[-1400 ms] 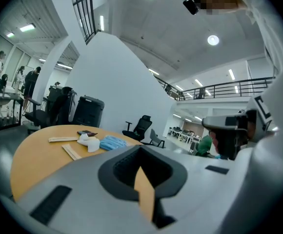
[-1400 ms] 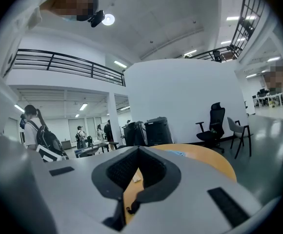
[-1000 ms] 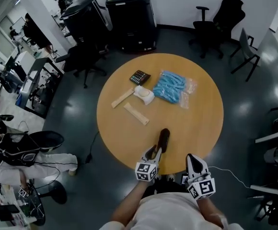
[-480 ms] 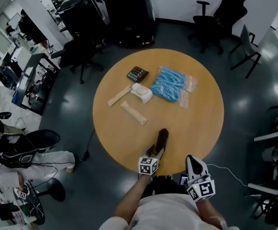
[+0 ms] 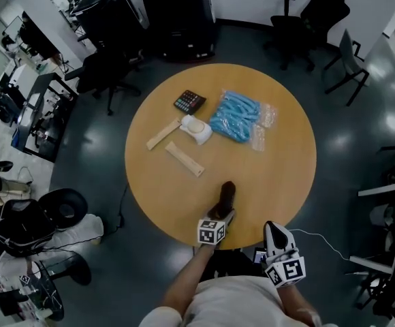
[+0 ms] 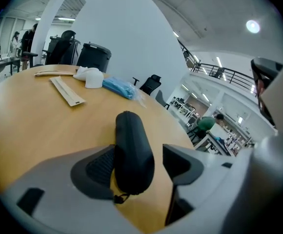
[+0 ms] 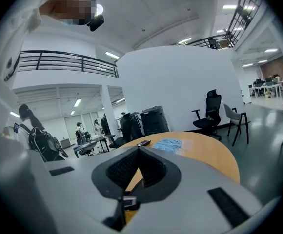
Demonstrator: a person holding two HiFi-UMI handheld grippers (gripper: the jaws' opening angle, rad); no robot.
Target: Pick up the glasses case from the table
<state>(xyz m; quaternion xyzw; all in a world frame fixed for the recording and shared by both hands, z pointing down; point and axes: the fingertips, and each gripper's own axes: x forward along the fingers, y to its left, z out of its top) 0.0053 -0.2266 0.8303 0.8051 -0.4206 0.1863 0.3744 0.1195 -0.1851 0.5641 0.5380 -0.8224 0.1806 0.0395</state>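
Left gripper (image 6: 139,165) has just been opening its jaws. They now stand wide around the near end of the glasses case (image 5: 227,195), which lies on the table (image 5: 279,182) near the person. One pad looks to be right against the case, and the other is clear of it. Closing from this lopsided straddle could push the rounded case sideways or squirt it forward. A grip on the end alone might let it droop. Right gripper (image 7: 139,172), to the right of the case, is closed on nothing. Beyond the case, the wooden strip (image 5: 184,159) and blue bag (image 5: 237,120) lie well apart from it and are unlikely to interfere.
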